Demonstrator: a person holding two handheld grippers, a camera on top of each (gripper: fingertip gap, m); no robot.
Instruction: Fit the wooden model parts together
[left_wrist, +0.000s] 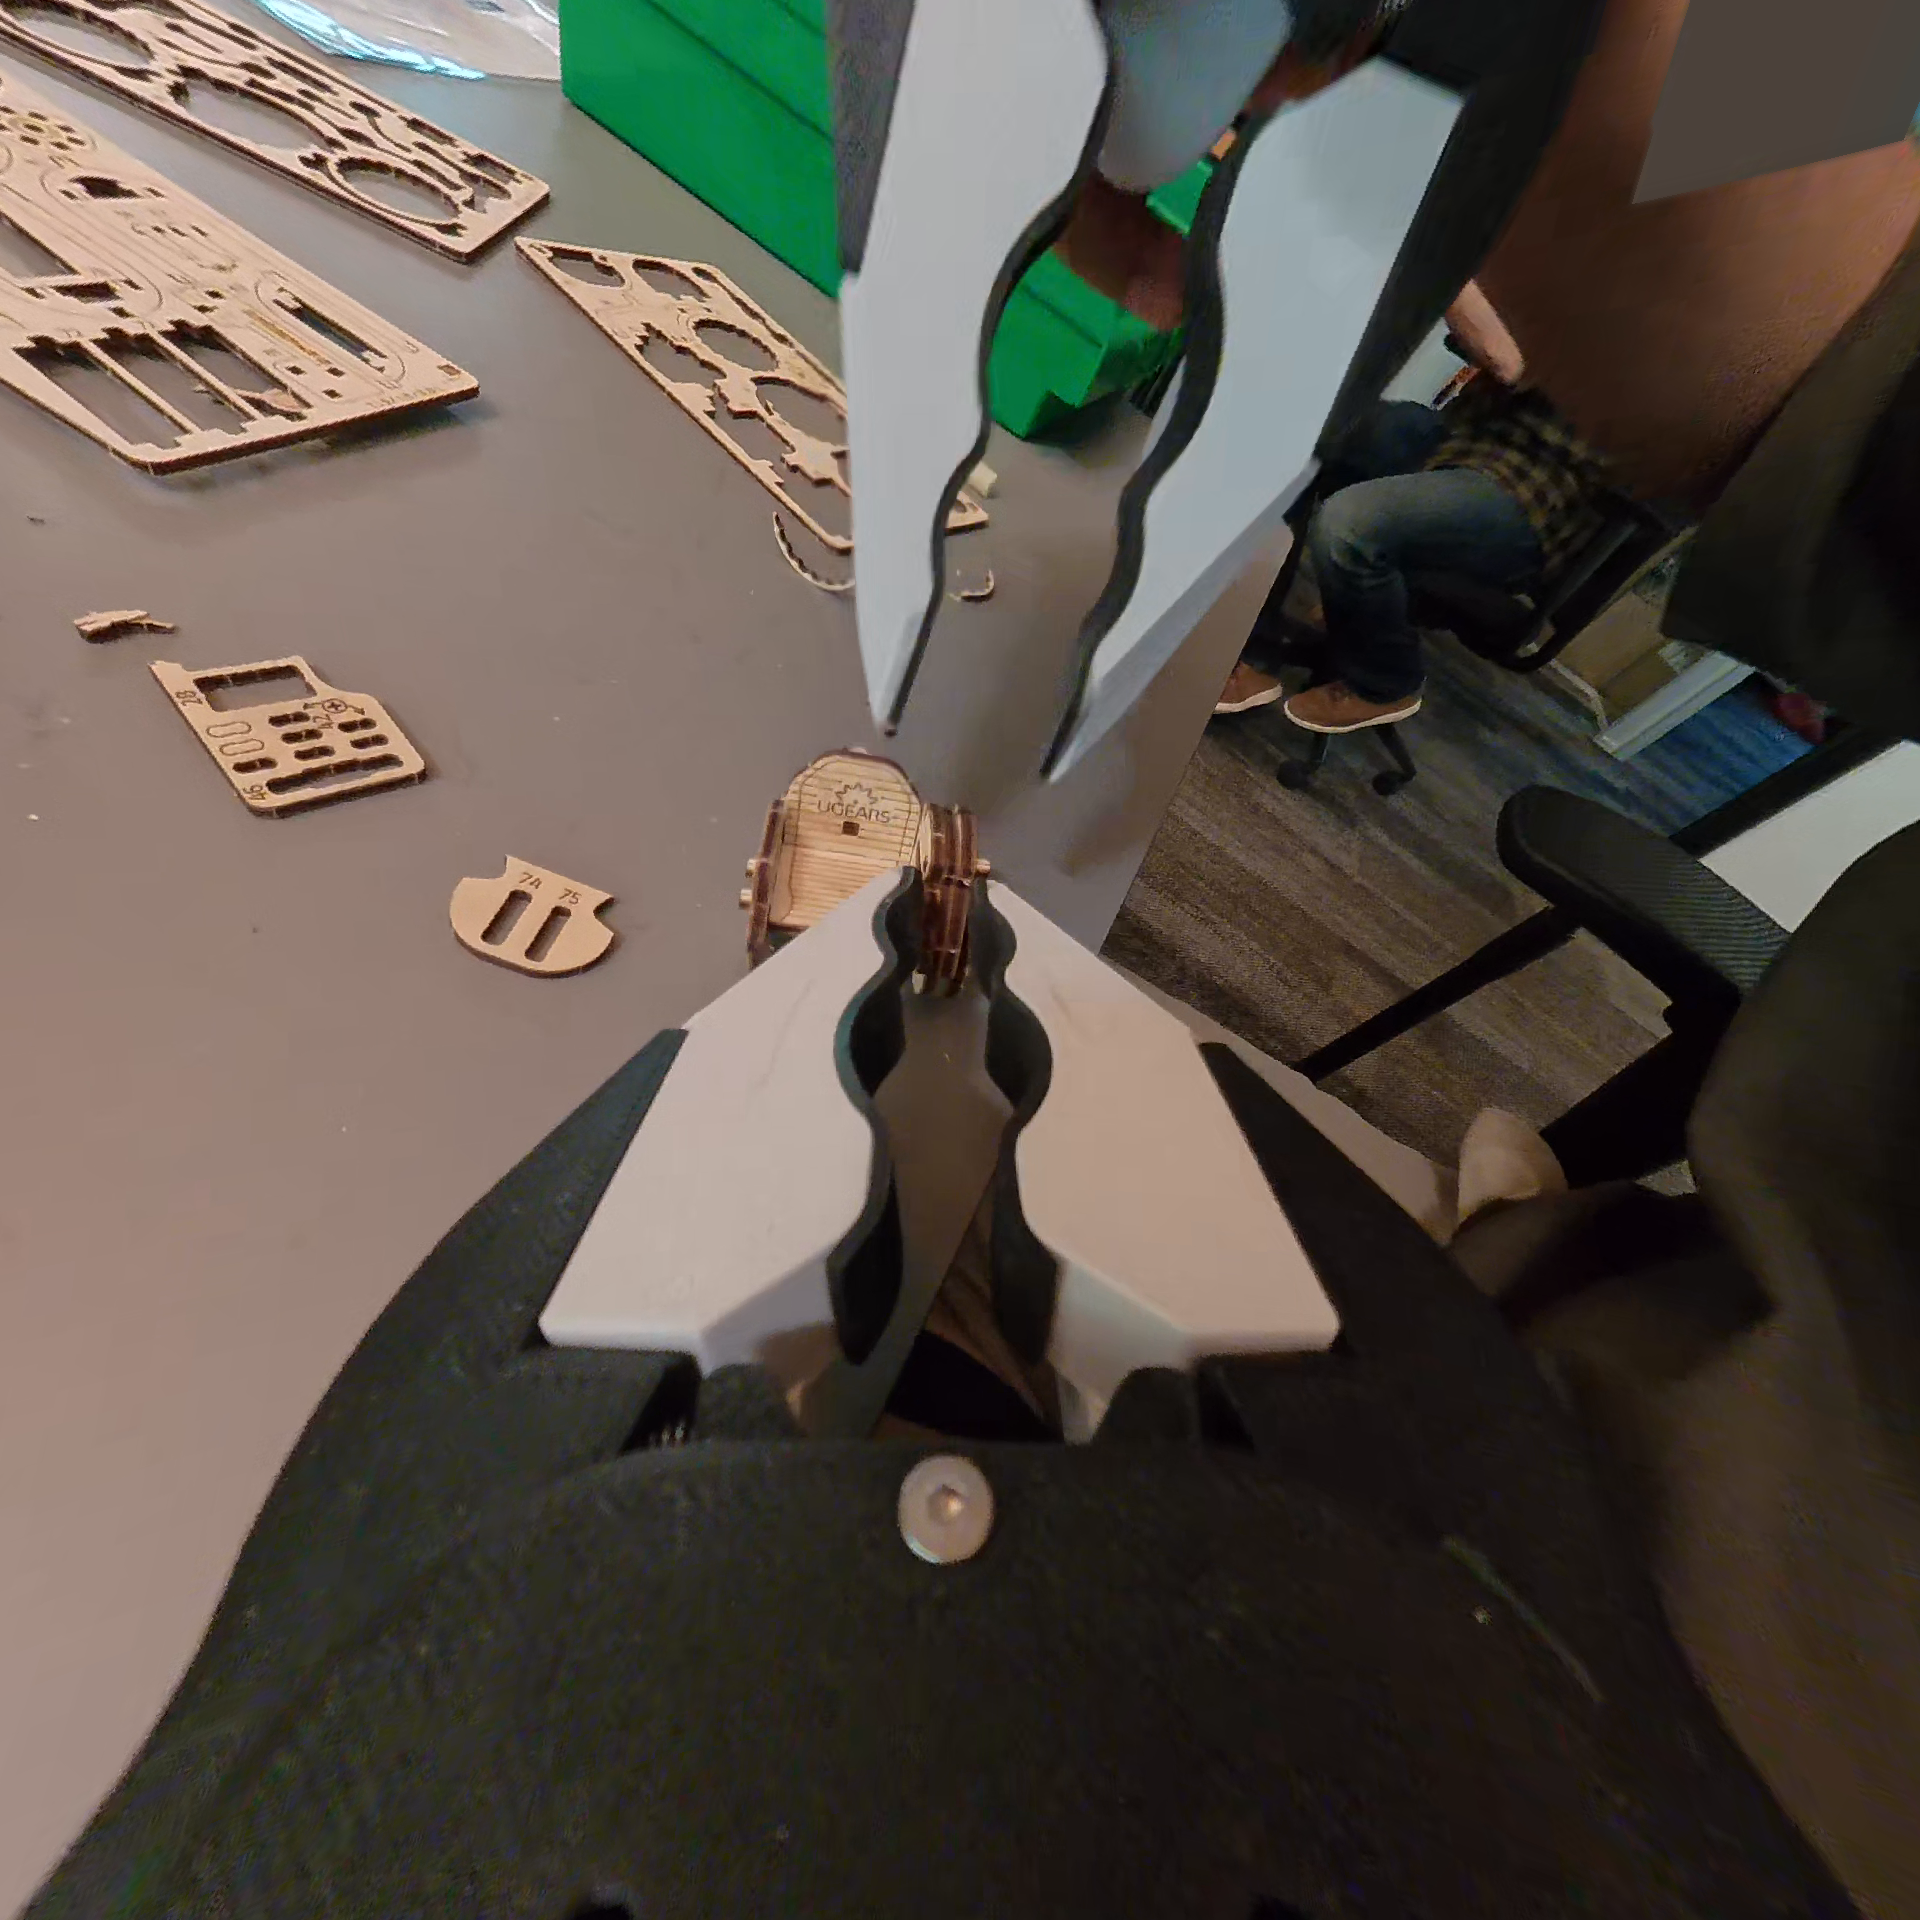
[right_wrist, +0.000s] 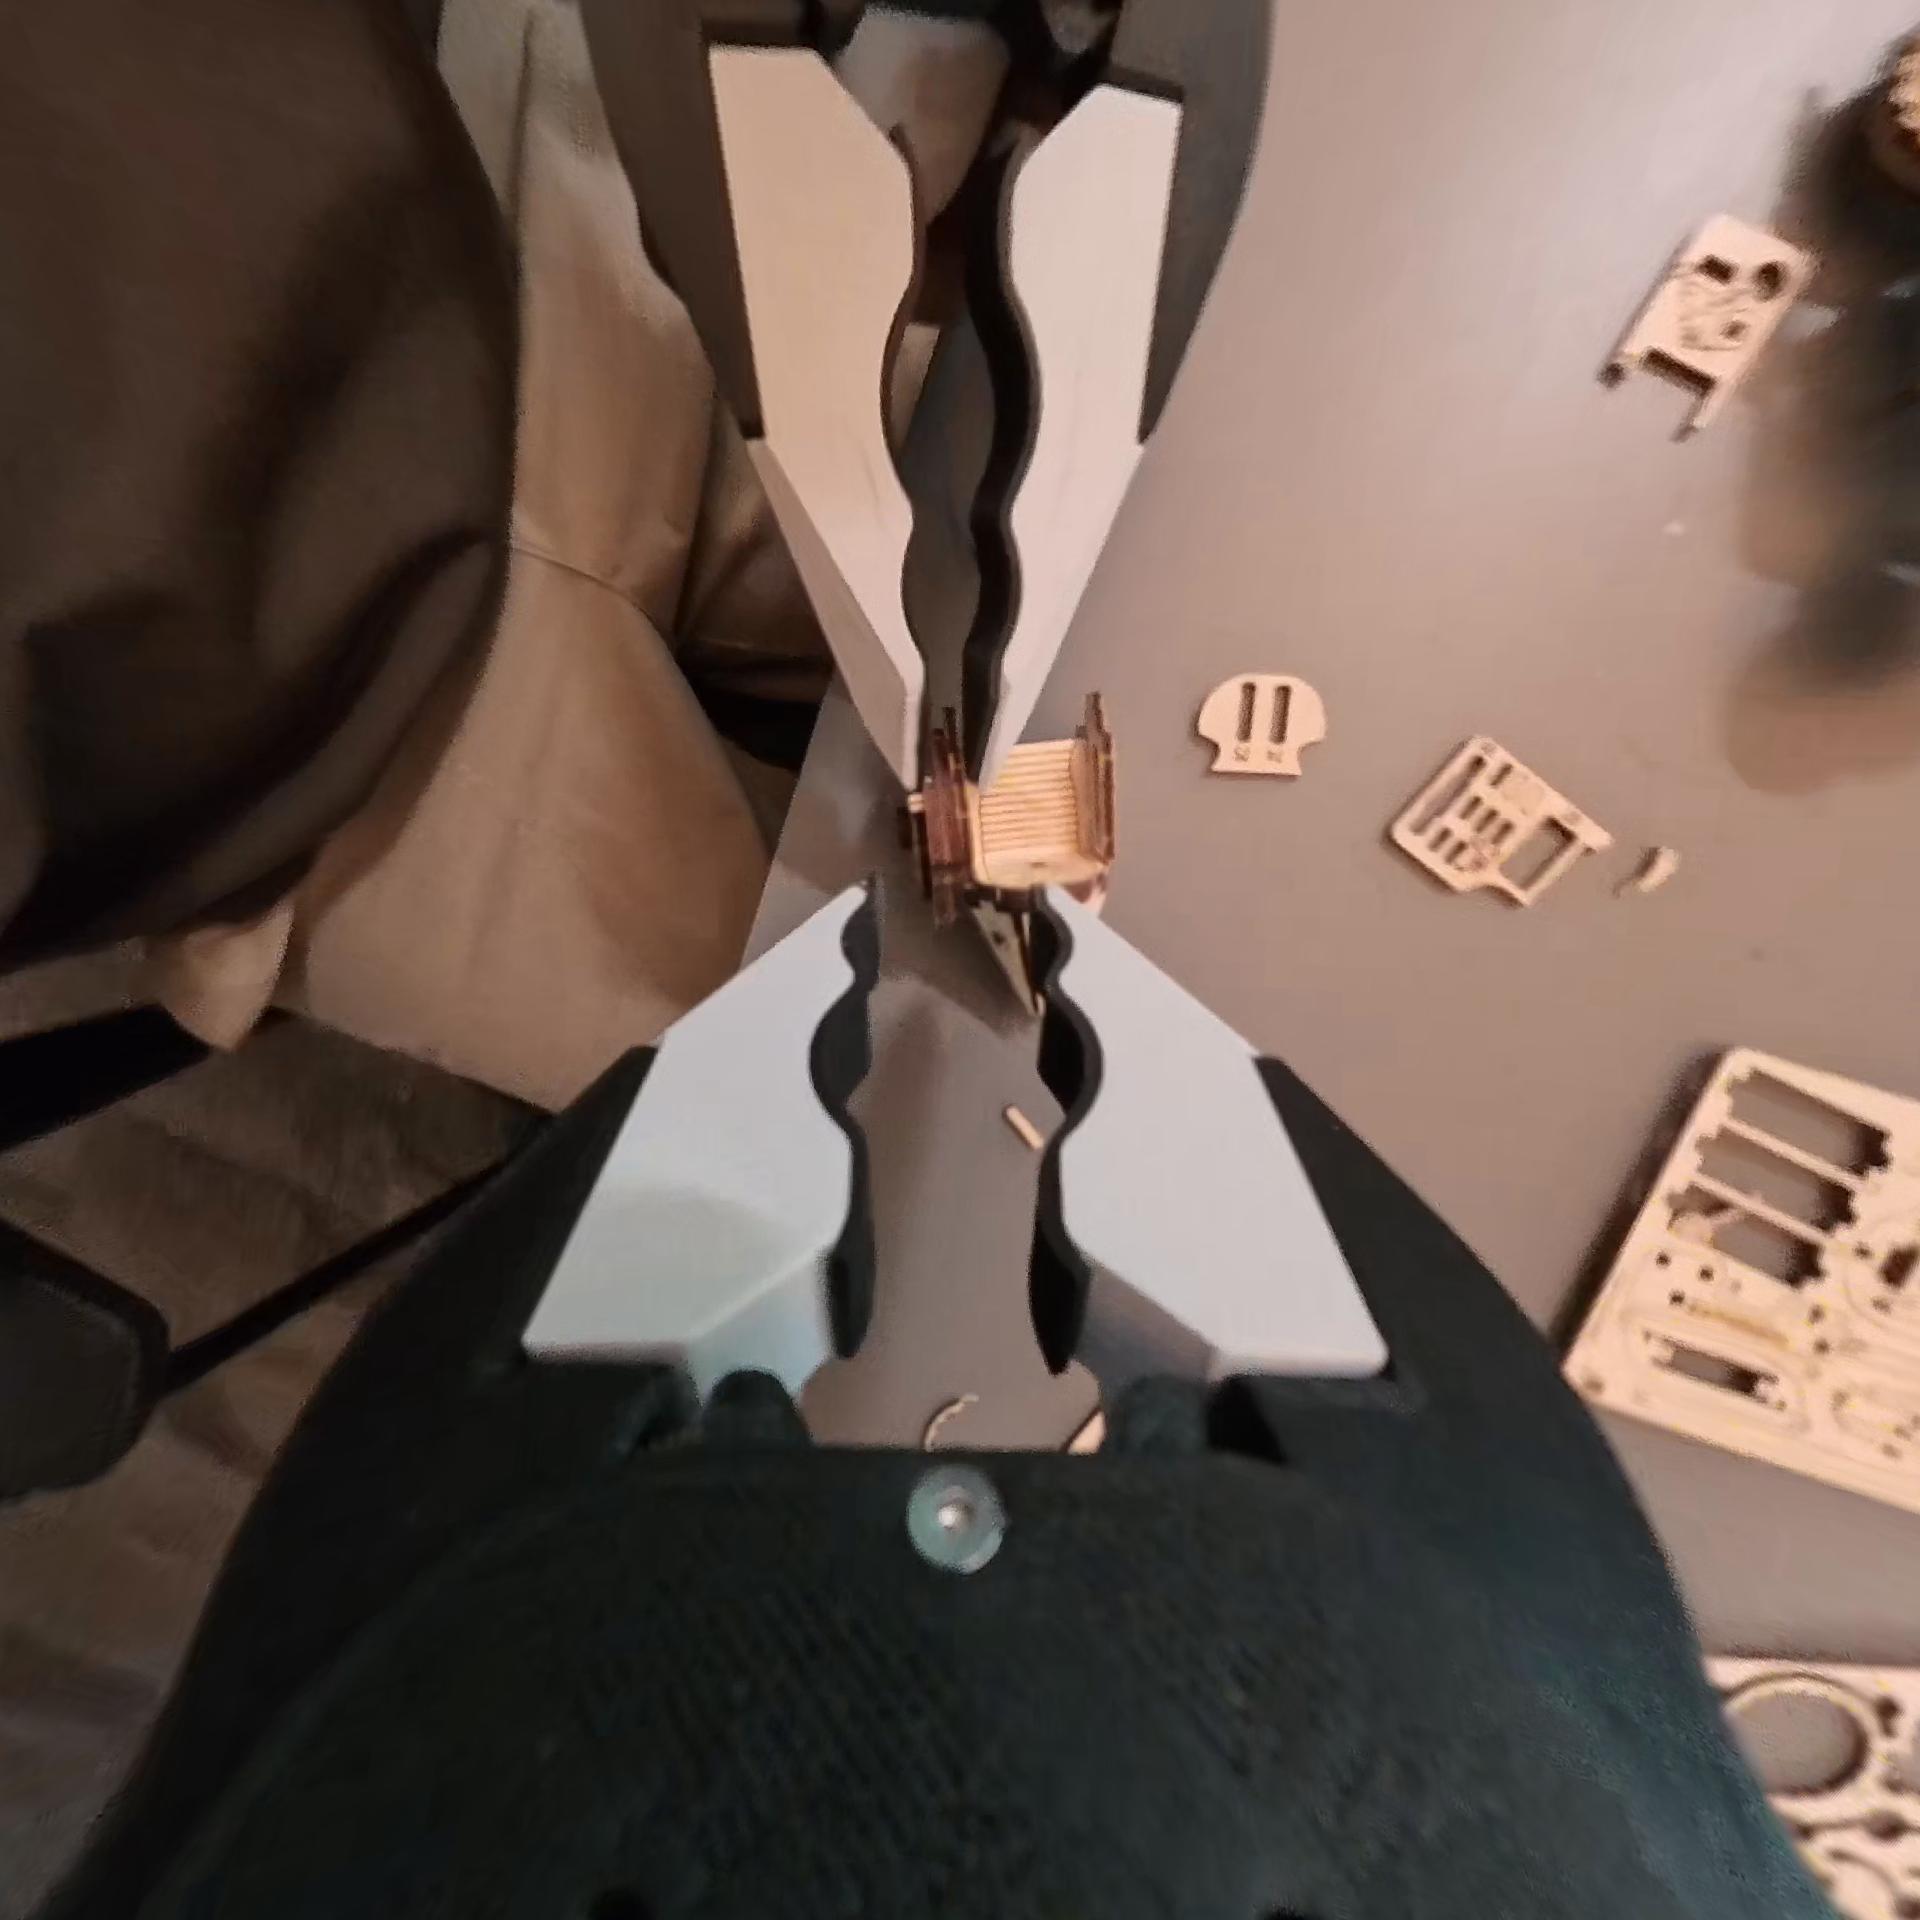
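We see the left gripper (left_wrist: 943, 902) pinching the small wooden model (left_wrist: 847, 847) by its layered side piece, at the near edge of the gray table (left_wrist: 436, 1039). In the right wrist view that gripper (right_wrist: 951, 732) comes in from 12 o'clock, and its tips cover part of the model (right_wrist: 1039, 821).

The right gripper (right_wrist: 961, 914) is spread, with nothing between its tips; the model sits just past them. In the left wrist view it (left_wrist: 971, 748) hangs down from 12 o'clock, just above the model.

The right wrist view is blurred, so the cut-out sheets (right_wrist: 1756, 1278) at 4 o'clock are hard to read and cut off by the frame. A tiny peg (right_wrist: 1020, 1125) lies between the right fingers.

At 9 o'clock from the model lie a rounded slotted scrap (left_wrist: 532, 923) and a slotted panel (left_wrist: 289, 736). A green box (left_wrist: 717, 114) sits at 12 o'clock, partly hidden; we cannot tell what it holds.
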